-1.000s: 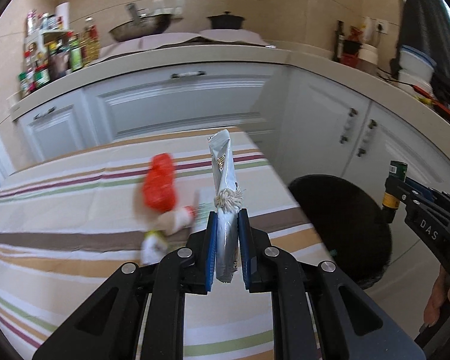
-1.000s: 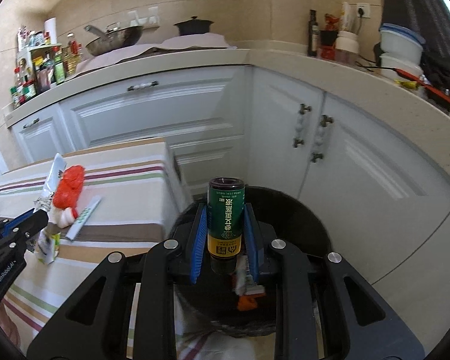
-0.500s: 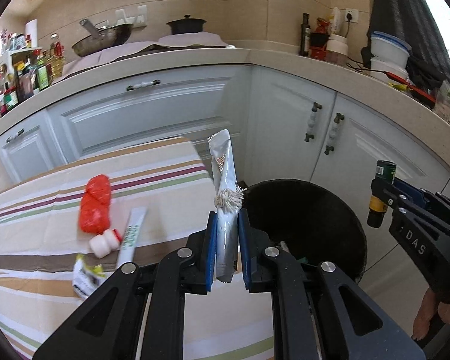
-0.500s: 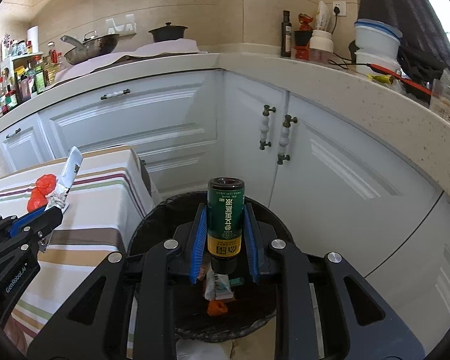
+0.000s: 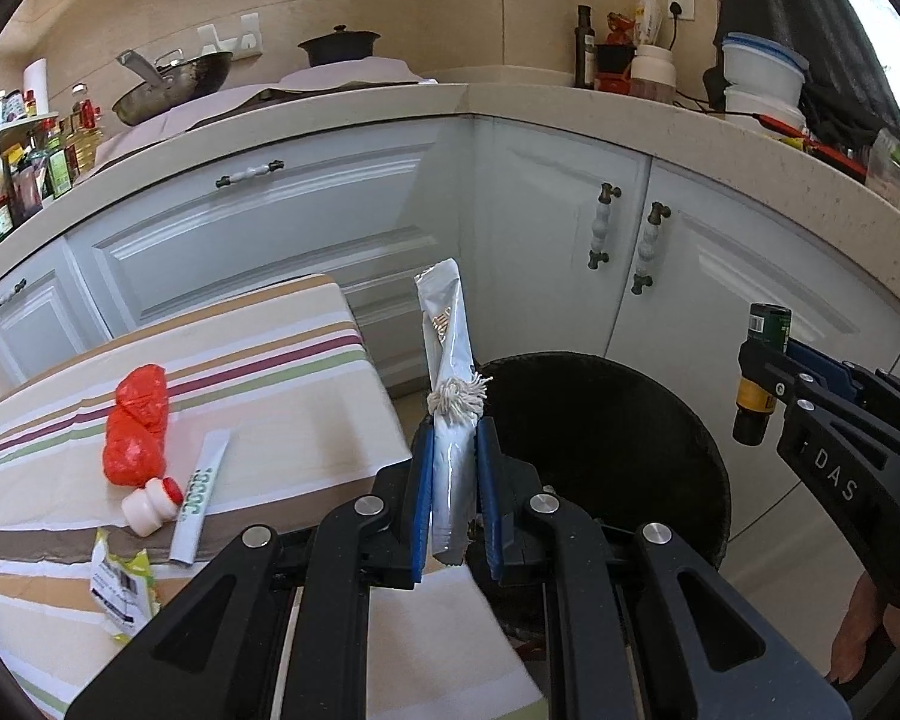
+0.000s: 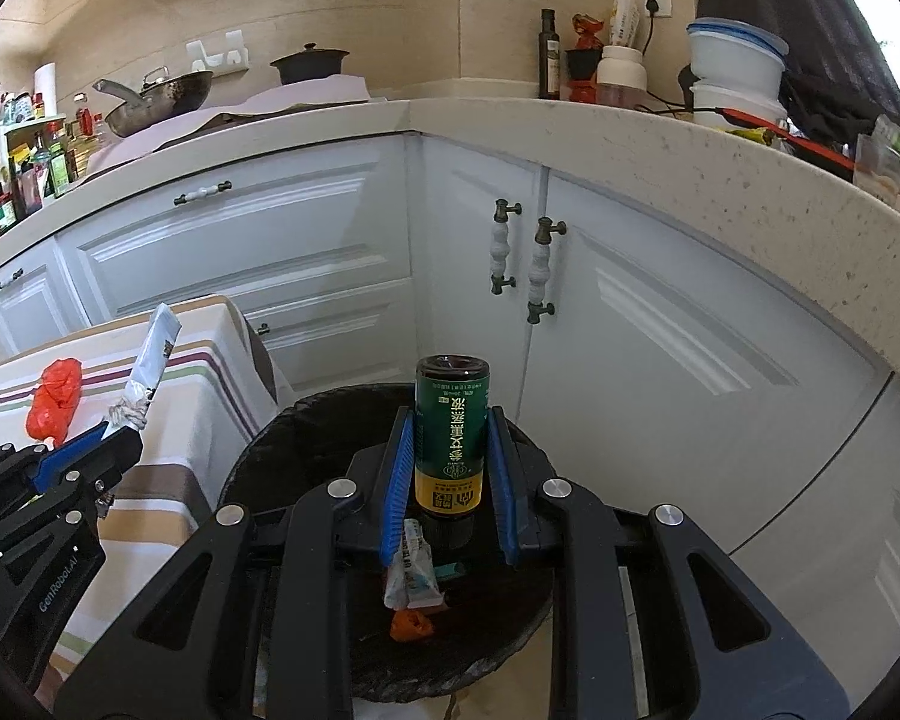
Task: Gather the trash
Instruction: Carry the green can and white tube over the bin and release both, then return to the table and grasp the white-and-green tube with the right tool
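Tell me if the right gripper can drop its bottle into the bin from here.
Probably yes: the right gripper holds the bottle above the bin opening, nothing between.

I'm looking into a home kitchen — white panelled cabinets with ceramic-and-brass handles wrap a corner under a pale speckled countertop. At eleven o'clock a steel wok and a dark lidded pot sit on the counter, with a rack of sauce bottles at ten. Beige wall tiles, a wall socket at one, and stacked plastic tubs — all domestic clutter. A striped tablecloth covers a table at eight
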Demonstrator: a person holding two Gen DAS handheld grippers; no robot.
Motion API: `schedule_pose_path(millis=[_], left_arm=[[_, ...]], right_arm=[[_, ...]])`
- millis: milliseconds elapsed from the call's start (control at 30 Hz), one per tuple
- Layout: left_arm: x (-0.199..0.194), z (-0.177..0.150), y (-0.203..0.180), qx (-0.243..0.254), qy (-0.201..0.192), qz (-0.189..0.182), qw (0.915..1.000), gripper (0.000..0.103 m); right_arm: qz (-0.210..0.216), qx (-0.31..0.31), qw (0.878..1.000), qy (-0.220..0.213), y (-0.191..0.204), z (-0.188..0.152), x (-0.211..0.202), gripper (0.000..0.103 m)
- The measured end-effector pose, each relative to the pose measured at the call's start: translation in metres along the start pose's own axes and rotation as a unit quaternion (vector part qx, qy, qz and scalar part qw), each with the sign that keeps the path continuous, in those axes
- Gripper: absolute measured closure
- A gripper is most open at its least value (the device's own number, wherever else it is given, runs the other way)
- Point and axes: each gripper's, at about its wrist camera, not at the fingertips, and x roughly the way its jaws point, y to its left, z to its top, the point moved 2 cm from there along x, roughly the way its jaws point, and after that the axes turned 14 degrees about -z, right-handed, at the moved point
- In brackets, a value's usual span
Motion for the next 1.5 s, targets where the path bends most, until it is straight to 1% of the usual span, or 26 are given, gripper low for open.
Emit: schedule_pose_path(millis=[133,233,300,333,367,600,733,800,900,1033,1300,1500], left_arm=[[0.011,0.001,-0.004,0.004,0.007,-0.003,1.0,0.087],[0.017,0.001,-0.006,0.007,0.011,0.002,0.9999,0.08],[0.02,0.0,-0.006,0.008,0.015,0.003,0.9999,0.073],[0.021,0.0,-0.007,0.008,0.015,0.004,0.9998,0.07],[0.021,-0.001,-0.007,0.008,0.015,0.006,0.9998,0.065],[0.005,-0.001,-0.001,0.002,-0.001,0.016,0.9999,0.051],[-0.011,-0.005,0.009,-0.002,-0.006,0.026,0.9996,0.048],[-0.021,-0.008,0.019,-0.008,-0.008,0.037,0.9993,0.048],[-0.038,-0.014,0.036,-0.016,-0.014,0.056,0.9982,0.045],[-0.062,-0.023,0.065,-0.033,-0.021,0.09,0.9951,0.044],[-0.104,-0.047,0.125,-0.086,-0.031,0.153,0.984,0.041],[-0.126,-0.066,0.161,-0.117,-0.031,0.184,0.9755,0.041]], right_arm=[[0.0,0.004,1.0,0.007,-0.001,-0.001,0.012,0.079],[0.001,0.006,1.0,0.01,-0.002,-0.002,0.019,0.077],[-0.002,0.006,1.0,0.013,-0.002,-0.002,0.023,0.072],[-0.004,0.007,1.0,0.013,-0.003,-0.003,0.023,0.072],[-0.005,0.008,1.0,0.013,-0.003,-0.003,0.023,0.071],[0.001,0.009,1.0,0.011,0.002,-0.002,0.013,0.07],[0.014,0.003,1.0,0.012,0.014,-0.001,0.006,0.069],[0.023,-0.001,1.0,0.012,0.024,-0.001,0.001,0.065],[0.04,-0.011,0.999,0.01,0.044,-0.002,-0.008,0.065],[0.065,-0.026,0.998,0.008,0.072,-0.004,-0.018,0.065],[0.117,-0.064,0.991,0.011,0.136,-0.011,-0.039,0.065],[0.147,-0.097,0.984,0.015,0.182,-0.019,-0.052,0.065]])
